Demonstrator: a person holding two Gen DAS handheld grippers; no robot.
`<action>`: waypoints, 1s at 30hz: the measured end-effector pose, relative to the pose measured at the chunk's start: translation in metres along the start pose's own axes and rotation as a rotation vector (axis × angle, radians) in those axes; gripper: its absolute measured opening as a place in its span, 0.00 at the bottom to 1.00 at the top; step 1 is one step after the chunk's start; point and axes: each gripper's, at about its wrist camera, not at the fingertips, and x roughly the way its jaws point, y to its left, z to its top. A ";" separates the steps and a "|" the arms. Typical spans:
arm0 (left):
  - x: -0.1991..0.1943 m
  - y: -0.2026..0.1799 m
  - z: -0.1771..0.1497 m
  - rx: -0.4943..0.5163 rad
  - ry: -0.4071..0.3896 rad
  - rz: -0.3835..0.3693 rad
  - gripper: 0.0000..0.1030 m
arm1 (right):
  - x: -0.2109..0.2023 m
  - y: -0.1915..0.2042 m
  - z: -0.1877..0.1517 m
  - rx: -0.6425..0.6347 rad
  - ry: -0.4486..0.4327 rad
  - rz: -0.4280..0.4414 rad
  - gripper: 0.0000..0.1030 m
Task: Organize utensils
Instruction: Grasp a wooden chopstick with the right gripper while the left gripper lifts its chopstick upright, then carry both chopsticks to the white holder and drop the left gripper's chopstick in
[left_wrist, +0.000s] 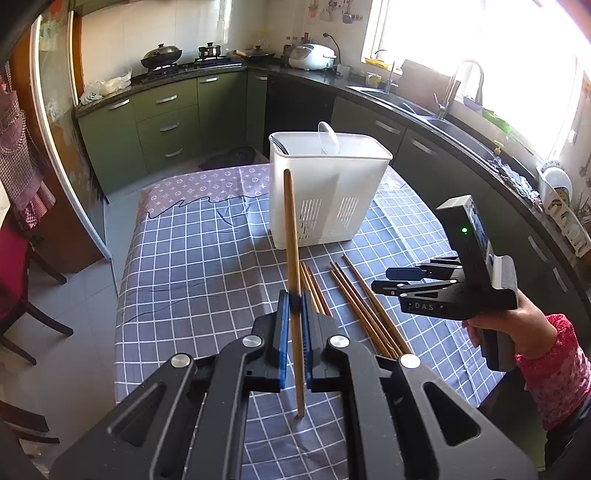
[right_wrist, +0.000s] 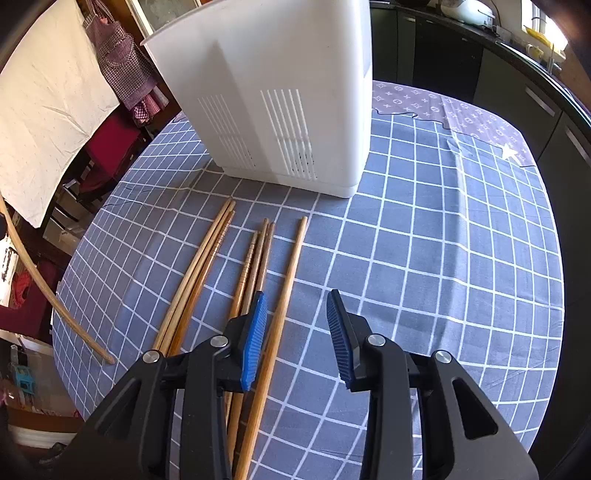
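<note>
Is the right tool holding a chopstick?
No, the right tool is open with nothing pinched between its blue pads, and the chopsticks lie flat on the checked tablecloth beneath it.

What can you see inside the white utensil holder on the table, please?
Above the white utensil holder's rim, only a clear spoon-like utensil sticks up; the opaque walls hide the rest inside.
</note>
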 end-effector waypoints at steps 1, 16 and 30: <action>-0.001 0.001 0.000 0.003 -0.002 -0.003 0.06 | 0.004 0.002 0.002 -0.003 0.013 0.006 0.28; -0.004 0.001 -0.006 0.029 -0.012 -0.017 0.07 | 0.032 0.029 0.014 -0.047 0.055 -0.131 0.08; -0.006 -0.003 -0.007 0.046 -0.009 -0.006 0.07 | -0.109 0.035 -0.007 -0.077 -0.294 -0.036 0.07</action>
